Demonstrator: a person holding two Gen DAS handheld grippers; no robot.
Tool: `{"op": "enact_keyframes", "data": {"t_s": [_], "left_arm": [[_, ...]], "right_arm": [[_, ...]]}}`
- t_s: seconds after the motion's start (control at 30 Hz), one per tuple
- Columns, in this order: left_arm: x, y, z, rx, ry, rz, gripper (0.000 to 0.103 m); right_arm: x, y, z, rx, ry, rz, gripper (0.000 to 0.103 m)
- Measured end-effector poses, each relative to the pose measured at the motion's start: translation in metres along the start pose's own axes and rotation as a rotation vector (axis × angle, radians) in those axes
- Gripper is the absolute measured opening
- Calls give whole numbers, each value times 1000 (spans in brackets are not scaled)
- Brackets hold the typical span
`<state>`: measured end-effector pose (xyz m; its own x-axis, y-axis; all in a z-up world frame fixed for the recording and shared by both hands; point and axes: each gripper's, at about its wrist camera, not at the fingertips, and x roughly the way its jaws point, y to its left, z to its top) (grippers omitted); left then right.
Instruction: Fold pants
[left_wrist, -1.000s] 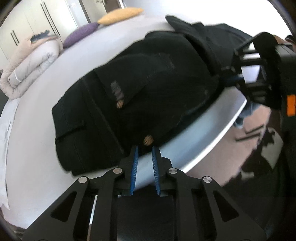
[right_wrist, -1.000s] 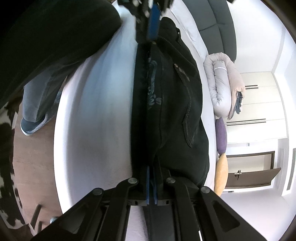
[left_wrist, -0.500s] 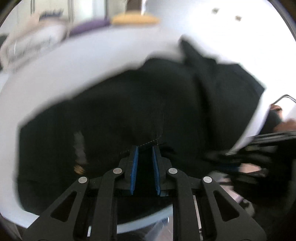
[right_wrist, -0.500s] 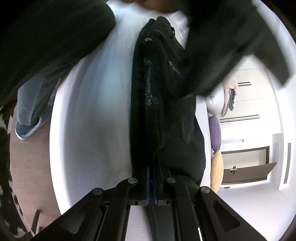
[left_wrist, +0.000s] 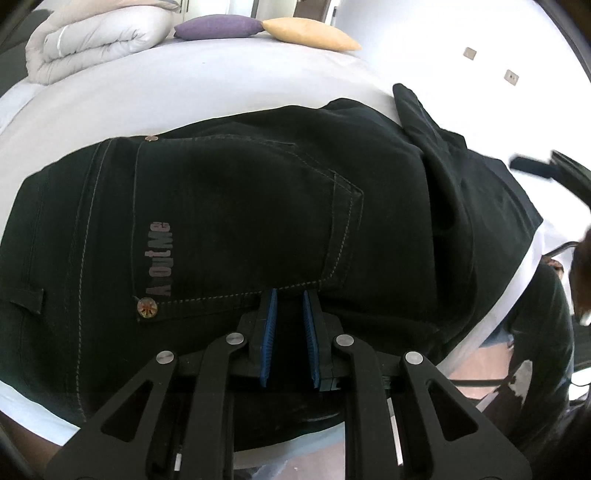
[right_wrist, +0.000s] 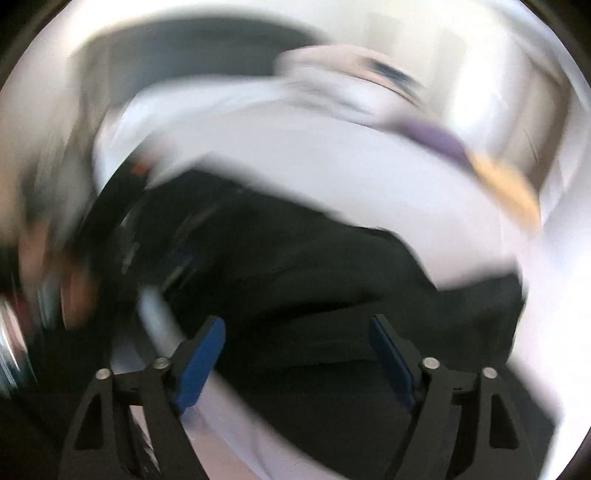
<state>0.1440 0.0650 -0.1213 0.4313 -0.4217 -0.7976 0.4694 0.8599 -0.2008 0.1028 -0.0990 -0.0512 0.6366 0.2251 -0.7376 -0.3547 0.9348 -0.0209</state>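
Release on the right: right hand-held gripper (right_wrist: 297, 354) lets go of the pants (left_wrist: 258, 221), jaws opening wide, nothing pinched between them.

A second ago this gripper was clamped narrow on the fabric edge; now the view is smeared and it sits clear above the cloth, so one fold pass looks placed. Left hand-held gripper (left_wrist: 288, 332) stays narrow, blue pads pinching dark fabric near the back pocket, now nearer the pocket stitching than before. Pants lie folded lengthwise on the white bed (left_wrist: 221, 81), by its near edge. Containers: none in view; folded duvet (left_wrist: 96, 37) and two cushions sit at the far side.
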Motion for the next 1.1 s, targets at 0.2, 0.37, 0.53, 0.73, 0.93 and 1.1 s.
{"op": "enact_keyframes", "data": {"t_s": [0.2,0.37,0.53,0.73,0.93,1.1], "left_arm": [[-1,2,-2,-32,-12,-4,14],[0,4,-1,-44,-9,-15,14],[0,7,-1,-53,-10,-24,14],[-1,6,-2,-51,-11,-19,14],[-1,5,-1,-51,-3,-15,14],[1,3,0,-47,0,-7,14]], "right_arm": [[31,-209,-6,897,-33,95,62],[75,-265,-17,1093,24,107,62],[99,-281,-11,1169,24,106,56],[126,-308,-9,1290,-49,216,56],[135,-323,-2,1279,-80,218,10],[83,-332,9,1209,-203,205,5]]}}
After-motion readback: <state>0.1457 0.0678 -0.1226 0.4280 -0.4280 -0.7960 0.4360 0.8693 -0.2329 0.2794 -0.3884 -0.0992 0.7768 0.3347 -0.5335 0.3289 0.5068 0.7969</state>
